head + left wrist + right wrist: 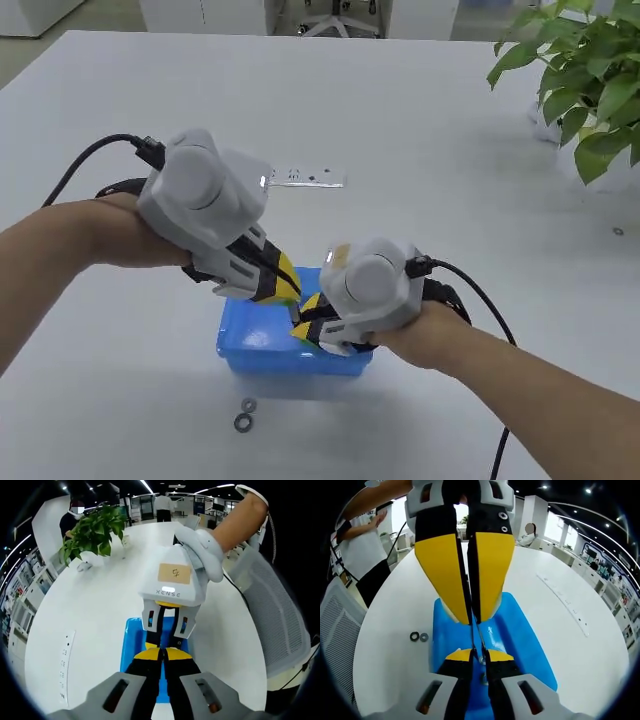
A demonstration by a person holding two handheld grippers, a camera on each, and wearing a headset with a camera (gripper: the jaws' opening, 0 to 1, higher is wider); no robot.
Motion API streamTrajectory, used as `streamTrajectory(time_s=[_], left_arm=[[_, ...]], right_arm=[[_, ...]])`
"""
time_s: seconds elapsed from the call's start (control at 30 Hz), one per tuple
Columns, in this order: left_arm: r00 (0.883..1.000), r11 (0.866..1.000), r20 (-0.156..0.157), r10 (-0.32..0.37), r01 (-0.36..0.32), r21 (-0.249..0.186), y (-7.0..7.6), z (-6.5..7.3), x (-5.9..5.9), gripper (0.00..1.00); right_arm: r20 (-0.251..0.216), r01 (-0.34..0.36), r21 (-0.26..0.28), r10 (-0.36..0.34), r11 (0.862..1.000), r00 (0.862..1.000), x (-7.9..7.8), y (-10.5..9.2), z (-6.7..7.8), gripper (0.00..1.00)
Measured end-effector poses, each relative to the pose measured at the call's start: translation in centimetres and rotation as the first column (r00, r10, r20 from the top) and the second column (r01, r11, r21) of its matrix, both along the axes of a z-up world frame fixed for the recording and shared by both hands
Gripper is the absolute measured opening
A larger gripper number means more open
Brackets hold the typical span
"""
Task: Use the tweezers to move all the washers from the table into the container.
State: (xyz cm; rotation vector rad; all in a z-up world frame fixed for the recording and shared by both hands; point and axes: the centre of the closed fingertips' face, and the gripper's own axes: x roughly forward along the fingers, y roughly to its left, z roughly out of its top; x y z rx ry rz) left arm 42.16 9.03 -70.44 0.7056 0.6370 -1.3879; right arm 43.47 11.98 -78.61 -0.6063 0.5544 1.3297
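Note:
A blue container [246, 352] sits near the table's front edge, and both grippers meet tip to tip above it. Thin metal tweezers [474, 632] run from the left gripper [474, 621] down into the right gripper [479, 655]. Both pairs of yellow-tipped jaws are shut on the tweezers. In the left gripper view the left gripper [162, 655] faces the right gripper [164, 646] over the container [131, 640]. Two dark washers [244, 418] lie on the table just in front of the container, and beside it [419, 637] in the right gripper view. The head view shows the left gripper [288, 290] and the right gripper [302, 326].
A clear strip with holes [306, 178] lies beyond the container. A potted plant [585, 70] stands at the far right, with one small ring [618, 231] on the table near it. Cables trail from both grippers. An office chair [280, 620] stands by the table.

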Motion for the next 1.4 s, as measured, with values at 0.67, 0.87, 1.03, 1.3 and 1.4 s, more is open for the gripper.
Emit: streamTrajectory(time_s=[0.67, 0.87, 1.03, 1.3, 1.4], left_arm=[[0.999, 1.000, 0.041, 0.010, -0.010, 0.006, 0.7, 3.1, -1.3, 0.05], [0.999, 1.000, 0.051, 0.015, -0.015, 0.011, 1.1, 3.8, -2.1, 0.05], [0.998, 1.000, 0.057, 0.018, -0.018, 0.014, 1.3, 4.4, -3.0, 0.05], [0.998, 0.999, 0.062, 0.022, -0.024, 0.027, 1.7, 4.7, -4.7, 0.05], [0.998, 0.999, 0.061, 0.028, -0.030, 0.032, 2.0, 4.7, -5.3, 0.05]], right_arm=[[0.063, -0.026, 0.033, 0.024, 0.999, 0.998, -1.1, 0.4, 3.2, 0.11], [0.082, -0.038, 0.036, 0.035, 0.999, 0.996, -1.9, 0.7, 4.1, 0.11], [0.099, -0.048, 0.039, 0.044, 0.998, 0.994, -2.8, 1.0, 4.7, 0.11], [0.100, -0.058, 0.053, 0.052, 0.997, 0.994, -4.4, 1.5, 5.0, 0.11], [0.098, -0.065, 0.061, 0.059, 0.996, 0.993, -5.0, 1.8, 5.1, 0.11]])
